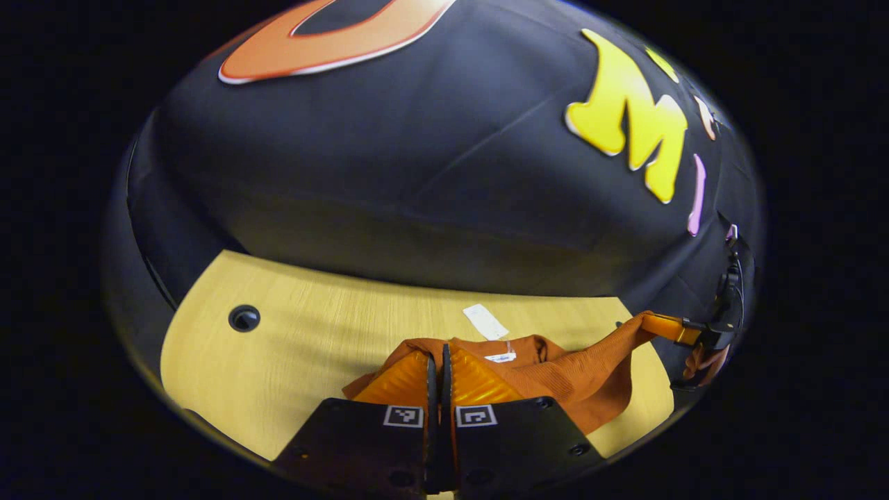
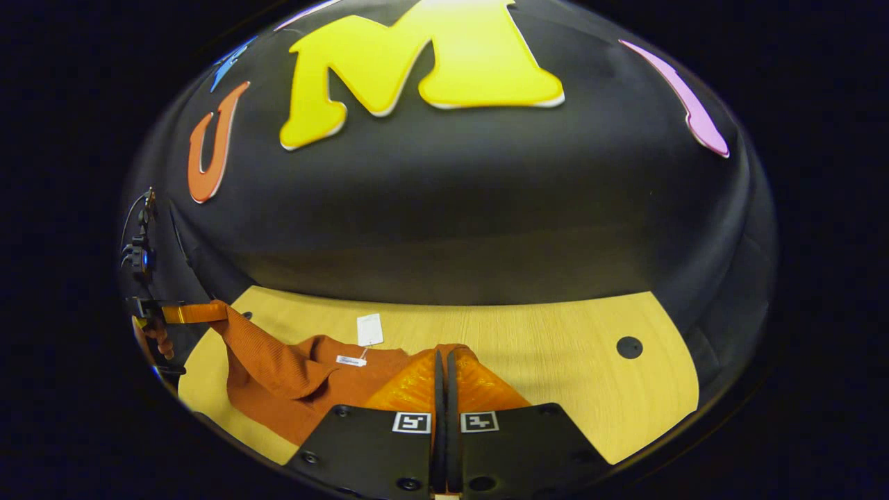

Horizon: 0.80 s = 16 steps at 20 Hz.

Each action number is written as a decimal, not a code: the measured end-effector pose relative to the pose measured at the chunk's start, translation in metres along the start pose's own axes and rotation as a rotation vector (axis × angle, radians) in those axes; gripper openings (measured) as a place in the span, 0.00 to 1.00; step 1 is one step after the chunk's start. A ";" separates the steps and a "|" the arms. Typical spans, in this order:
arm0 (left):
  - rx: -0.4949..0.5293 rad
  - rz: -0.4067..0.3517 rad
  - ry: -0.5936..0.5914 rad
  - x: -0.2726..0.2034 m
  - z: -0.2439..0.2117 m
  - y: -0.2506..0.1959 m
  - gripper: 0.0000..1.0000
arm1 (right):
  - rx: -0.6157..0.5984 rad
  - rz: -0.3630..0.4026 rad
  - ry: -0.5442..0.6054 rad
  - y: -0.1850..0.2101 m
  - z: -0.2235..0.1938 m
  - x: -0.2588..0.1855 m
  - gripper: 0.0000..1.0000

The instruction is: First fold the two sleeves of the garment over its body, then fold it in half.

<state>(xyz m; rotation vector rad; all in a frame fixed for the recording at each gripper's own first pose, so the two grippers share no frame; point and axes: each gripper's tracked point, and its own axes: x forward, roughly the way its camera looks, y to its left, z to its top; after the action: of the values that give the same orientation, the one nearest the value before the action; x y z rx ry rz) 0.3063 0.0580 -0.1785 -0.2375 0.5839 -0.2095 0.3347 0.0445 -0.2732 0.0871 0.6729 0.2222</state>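
Orange ribbed cloth is what both claws are gripping: the garment [image 1: 583,378] lies bunched on the pale wooden table [image 1: 312,347], near its front edge, and is lifted at two ends. The left claw [image 1: 436,378] has its two fingers pressed together with a fold of the cloth running up between them, and the right claw [image 2: 442,378] looks the same, fingers together on the fabric. From the left gripper view the right claw can also be seen far off at the right, pulling a corner of the cloth up and taut off the table. As I judge it, the risk is in that stretch: if the two hands pull apart unevenly, the thin pinch could slip out of one claw, or the whole garment could drag toward the table edge and bunch instead of lying flat for the sleeve folds. The loose paper tag [image 2: 369,328] on its string could also get trapped under a fold. Counting up: one garment, two claws, one hanging tag, one small white neck label [image 2: 351,360], and two dark round holes in the table, one [image 1: 244,318] at each side.
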 end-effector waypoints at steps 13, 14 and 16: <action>0.024 0.087 0.029 0.059 -0.012 0.043 0.13 | -0.081 -0.161 -0.021 -0.045 -0.025 0.081 0.30; 0.046 0.104 0.017 0.055 -0.008 0.047 0.35 | -0.073 -0.176 -0.038 -0.049 -0.019 0.077 0.48; 0.103 0.150 -0.025 0.046 0.011 0.055 0.78 | -0.072 -0.189 -0.049 -0.048 -0.010 0.064 0.66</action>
<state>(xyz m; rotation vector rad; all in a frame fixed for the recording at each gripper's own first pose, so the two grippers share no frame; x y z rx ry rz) 0.3572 0.1005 -0.2085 -0.0960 0.5620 -0.0915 0.3852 0.0124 -0.3274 -0.0399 0.6200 0.0616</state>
